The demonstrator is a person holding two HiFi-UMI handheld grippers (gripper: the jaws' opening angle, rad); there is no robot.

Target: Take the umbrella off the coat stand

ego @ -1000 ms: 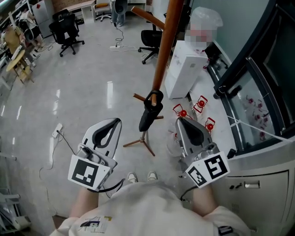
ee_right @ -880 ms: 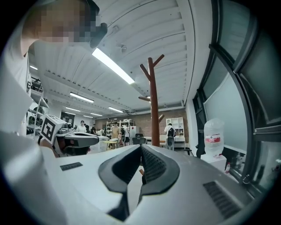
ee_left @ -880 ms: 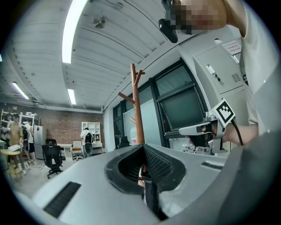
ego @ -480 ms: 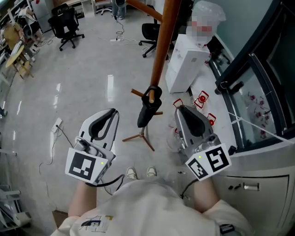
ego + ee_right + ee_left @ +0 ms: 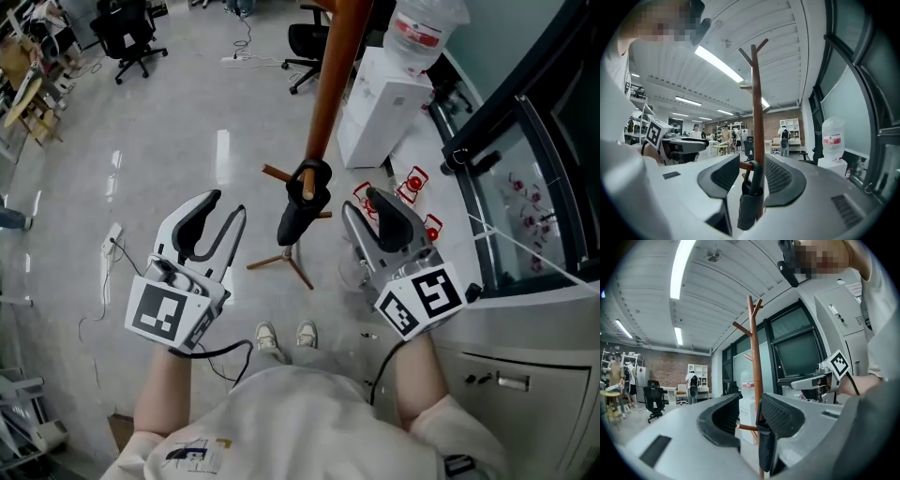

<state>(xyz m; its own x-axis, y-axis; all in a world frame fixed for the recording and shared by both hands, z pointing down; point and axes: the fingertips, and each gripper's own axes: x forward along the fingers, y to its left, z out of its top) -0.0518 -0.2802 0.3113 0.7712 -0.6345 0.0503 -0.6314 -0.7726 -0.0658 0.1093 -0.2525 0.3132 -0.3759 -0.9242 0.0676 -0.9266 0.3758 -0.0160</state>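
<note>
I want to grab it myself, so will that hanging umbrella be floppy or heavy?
The umbrella is folded into a short dark bundle, so it is probably light and a bit squashy. It hangs by its handle loop on a peg of the coat stand, so it would likely swing when nudged.

An open office or lab: swivel chairs (image 5: 127, 28), water cooler (image 5: 384, 112), strip lights (image 5: 680, 268), brick wall (image 5: 665, 369).

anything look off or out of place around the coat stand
Nothing looks damaged or askew: the coat stand stands upright and the folded umbrella hangs low on it. Only floor clutter stands out: a power strip lying loose, and small red-and-white items scattered by the water dispenser.
</note>
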